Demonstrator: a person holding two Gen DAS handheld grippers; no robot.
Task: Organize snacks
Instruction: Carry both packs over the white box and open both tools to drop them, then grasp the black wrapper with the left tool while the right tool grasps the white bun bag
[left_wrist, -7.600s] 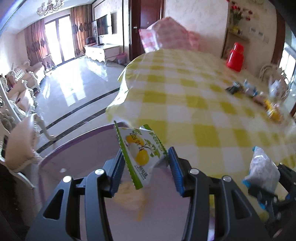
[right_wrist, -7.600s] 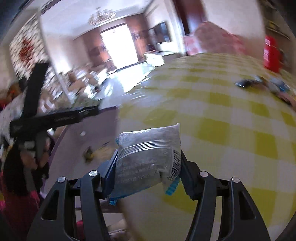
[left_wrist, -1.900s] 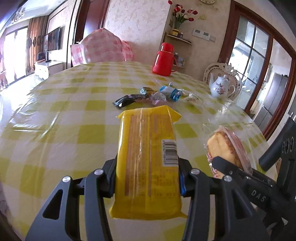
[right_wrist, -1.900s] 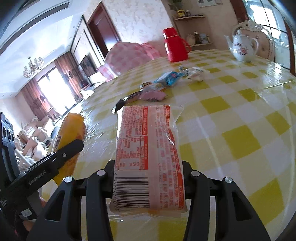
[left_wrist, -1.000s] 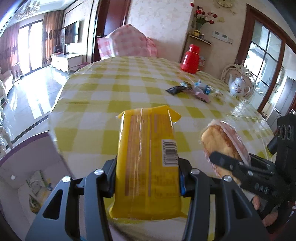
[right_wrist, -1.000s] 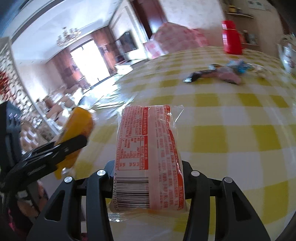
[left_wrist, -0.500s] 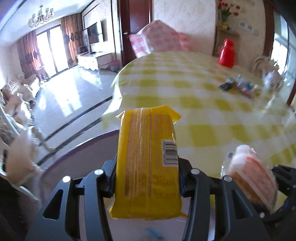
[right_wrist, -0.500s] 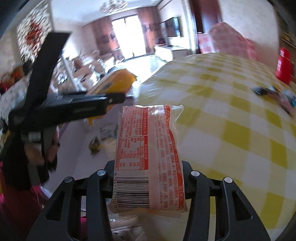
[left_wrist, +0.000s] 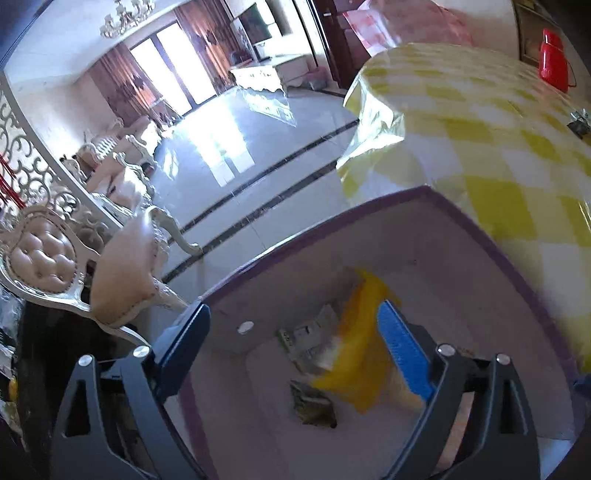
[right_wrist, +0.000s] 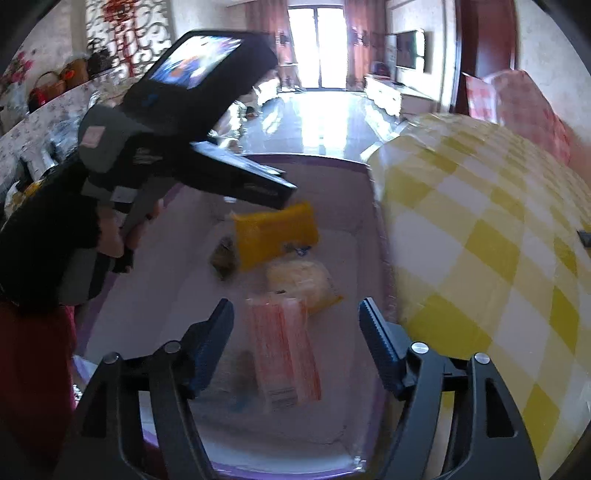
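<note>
A purple-rimmed storage box (left_wrist: 413, 195) stands beside the table; it also shows in the right wrist view (right_wrist: 321, 161). My left gripper (left_wrist: 295, 339) is open above it, and the yellow snack pack (left_wrist: 360, 343) is blurred, dropping inside; it also shows in the right wrist view (right_wrist: 275, 232). My right gripper (right_wrist: 295, 334) is open over the box, and the red-printed bread pack (right_wrist: 282, 354) falls below it. Other snack packs (right_wrist: 301, 282) lie on the box floor.
The yellow checked table (right_wrist: 491, 258) lies right of the box. A red thermos (left_wrist: 554, 61) and a few snacks (left_wrist: 580, 123) sit far across it. An ornate chair (left_wrist: 74, 266) stands left of the box. The left gripper's body (right_wrist: 166, 140) hangs over the box.
Both grippers have opened over the box. The yellow pack and the red-printed bread pack have left the fingers and drop into the box.
</note>
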